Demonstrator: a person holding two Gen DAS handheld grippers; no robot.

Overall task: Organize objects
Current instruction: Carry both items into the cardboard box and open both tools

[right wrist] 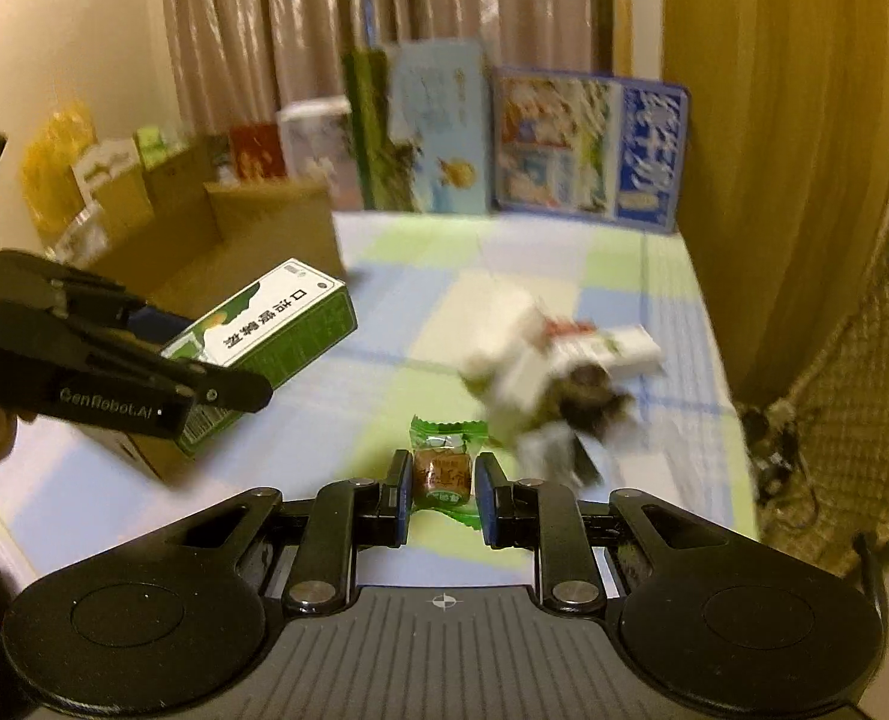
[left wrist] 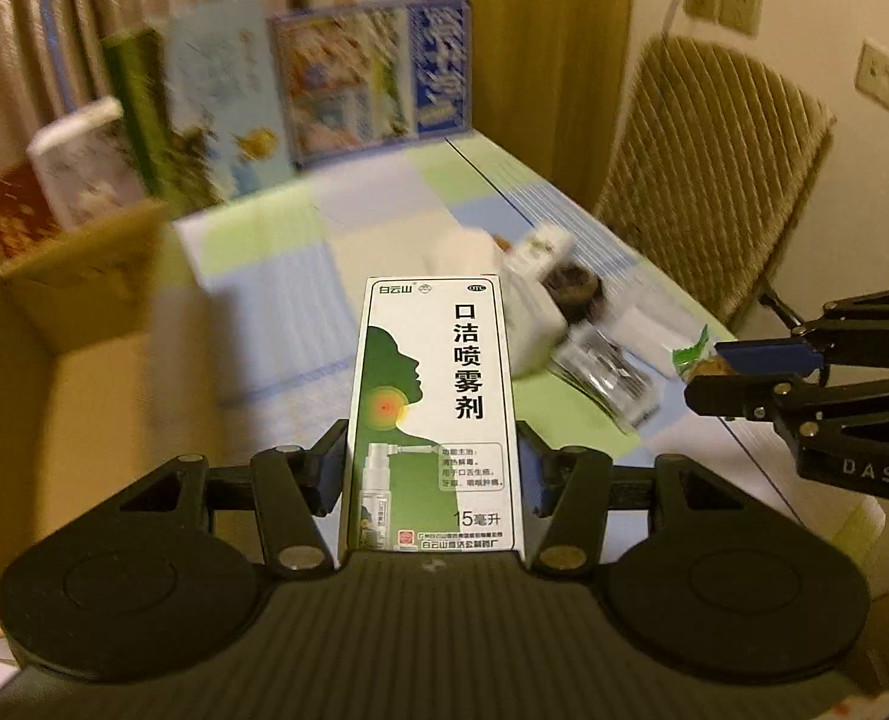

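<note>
Pastel checked tablecloth, curtained room, left claw clamping spray box, right claw clamping wrapped candy, blurry packets perhaps.

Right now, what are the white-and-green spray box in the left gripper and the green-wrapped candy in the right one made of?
White-and-green spray box: looks like thin printed cardboard, smooth and slightly glossy; sharp folded edges, flat printed faces. Held by the left gripper.

Green-wrapped candy: looks like thin plastic film, shiny; crimped zigzag end, with a brown panel that may be print or the sweet showing through. Held by the right gripper.
</note>
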